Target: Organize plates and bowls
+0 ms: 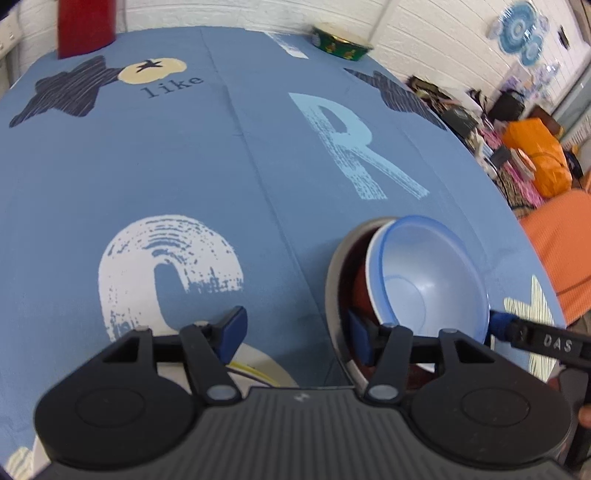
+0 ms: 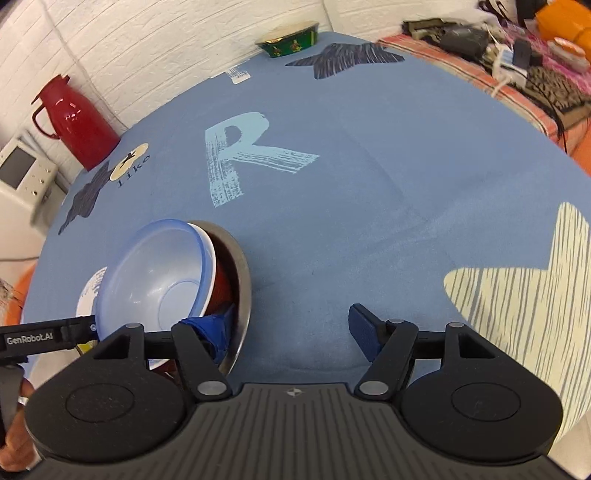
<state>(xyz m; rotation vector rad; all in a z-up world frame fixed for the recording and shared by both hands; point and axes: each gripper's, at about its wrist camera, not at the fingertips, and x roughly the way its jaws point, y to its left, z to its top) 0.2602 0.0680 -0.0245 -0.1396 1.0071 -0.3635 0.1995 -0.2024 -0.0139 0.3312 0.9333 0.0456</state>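
Observation:
A nested stack stands on the blue tablecloth. Its outer steel bowl (image 1: 334, 280) (image 2: 242, 273) holds a red bowl (image 1: 360, 291) (image 2: 223, 280), a white bowl (image 1: 373, 280) (image 2: 210, 266) and, on top, a tilted pale blue bowl (image 1: 432, 273) (image 2: 155, 280). My left gripper (image 1: 295, 336) is open and straddles the steel bowl's left wall, one finger inside. From the other side, my right gripper (image 2: 291, 332) is open and straddles the steel rim, its left finger inside the stack. A white plate (image 1: 258, 365) (image 2: 88, 295) lies beside the stack, under the left gripper.
A green patterned bowl (image 1: 341, 46) (image 2: 290, 38) sits at the table's far edge by the white brick wall. A red thermos (image 1: 86, 26) (image 2: 79, 122) stands at the far left. Clutter and an orange bag (image 1: 535, 155) lie beyond the right edge.

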